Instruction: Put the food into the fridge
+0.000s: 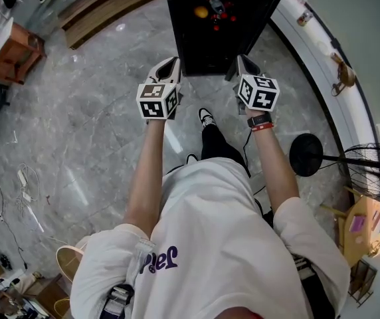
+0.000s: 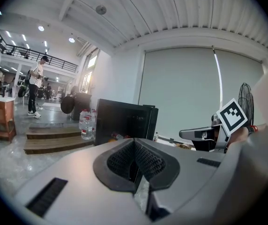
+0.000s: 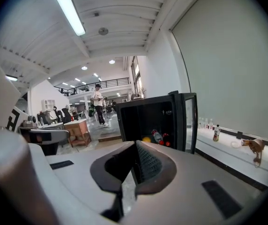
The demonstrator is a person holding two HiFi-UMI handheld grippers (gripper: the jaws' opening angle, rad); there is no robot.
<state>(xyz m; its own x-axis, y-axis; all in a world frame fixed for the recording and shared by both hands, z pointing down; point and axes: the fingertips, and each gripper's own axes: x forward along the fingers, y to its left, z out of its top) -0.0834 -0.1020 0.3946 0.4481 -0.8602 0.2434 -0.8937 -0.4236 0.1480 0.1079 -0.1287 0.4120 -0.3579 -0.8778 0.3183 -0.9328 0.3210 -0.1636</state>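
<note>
While the left gripper (image 2: pixel 135 142) and the right gripper (image 3: pixel 136 146) hang side by side in front of it, each with its jaws pressed together on nothing, the black fridge (image 1: pixel 180 45) stands with its door (image 3: pixel 190 121) open. Inside lie a bottle (image 1: pixel 215 4), an orange fruit (image 1: pixel 201 11) and small red food items (image 1: pixel 224 20).

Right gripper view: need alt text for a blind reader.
The shut, empty right gripper points at an open black fridge holding a bottle, an orange fruit and small red items. A person stands in the background.
</note>
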